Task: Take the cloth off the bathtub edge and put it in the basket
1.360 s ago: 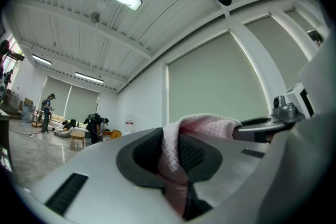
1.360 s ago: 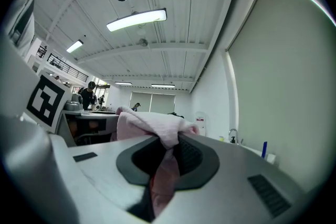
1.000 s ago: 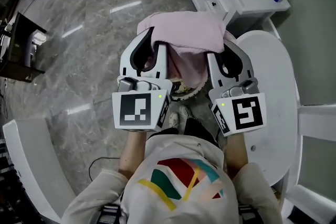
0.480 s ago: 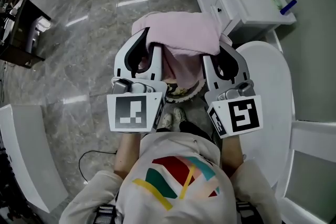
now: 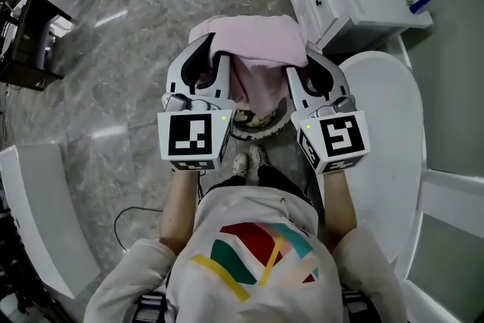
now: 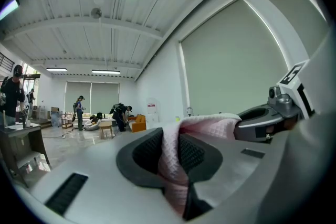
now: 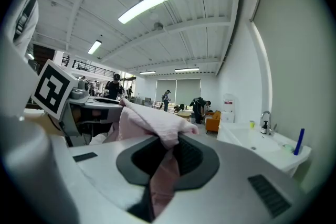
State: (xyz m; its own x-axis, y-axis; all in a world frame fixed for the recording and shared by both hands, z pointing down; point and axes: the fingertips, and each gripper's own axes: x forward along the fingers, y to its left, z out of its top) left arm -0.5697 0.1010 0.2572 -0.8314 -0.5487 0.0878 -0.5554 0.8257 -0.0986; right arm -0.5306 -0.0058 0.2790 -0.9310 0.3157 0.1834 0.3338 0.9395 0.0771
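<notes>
Left gripper [image 5: 214,57]: its jaws are clenched on 1 end of the pink cloth [image 5: 253,41]; in the left gripper view the waffle fabric runs down between the 2 pads.
Right gripper [image 5: 306,66]: its jaws are grasping the other end of the cloth in the same way.
Cloth: it is off the bathtub [image 5: 386,132] and hangs in the air between the 2 grippers, with a loose fold that drops in the middle.
Basket [image 5: 261,134]: it stands on the floor under the hanging fold, just in front of the person's feet; only its near rim shows.
Step in hand: I judge that it is the lowering of the cloth into the basket.
How to do it well: bring both grippers down at the same height, with the middle fold over the opening. Move the 2 grippers nearer to each other so that the cloth sags inside the rim. Open both jaws together, and only when most of the fabric is inside.
Risk: the spread cloth looks wider than the opening, so a corner could stay over the rim or fall on the floor.
</notes>
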